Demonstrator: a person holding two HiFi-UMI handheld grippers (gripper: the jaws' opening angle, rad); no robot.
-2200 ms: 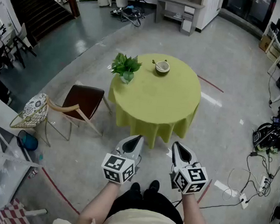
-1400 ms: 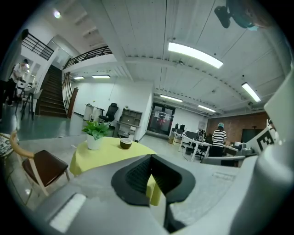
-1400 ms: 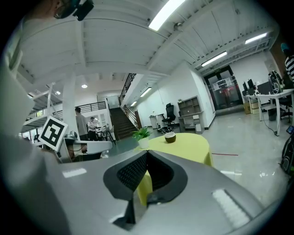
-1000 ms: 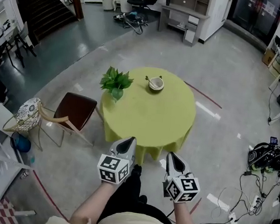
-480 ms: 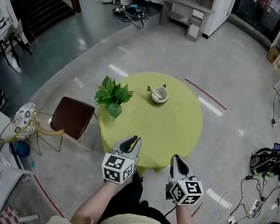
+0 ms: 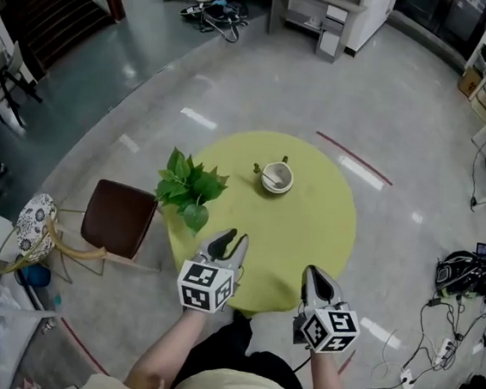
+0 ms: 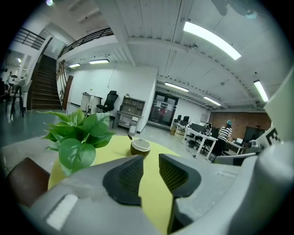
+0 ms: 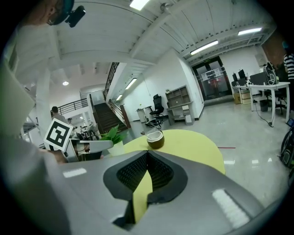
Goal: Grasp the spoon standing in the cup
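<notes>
Spoon (image 6: 267,179) leans in pale cup (image 6: 284,185) — on table (image 6: 308,231).

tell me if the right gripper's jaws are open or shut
Shut: in its own view the right gripper has its jaws meeting at the tips, with nothing held between them.

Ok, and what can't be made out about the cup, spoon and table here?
- Spoon: head view, too small to tell how it leans.
- Inside of the cup: both gripper views look side-on, so its wall hides it.
- Near edge of the table: head view, partly covered by the left gripper and right gripper.
</notes>
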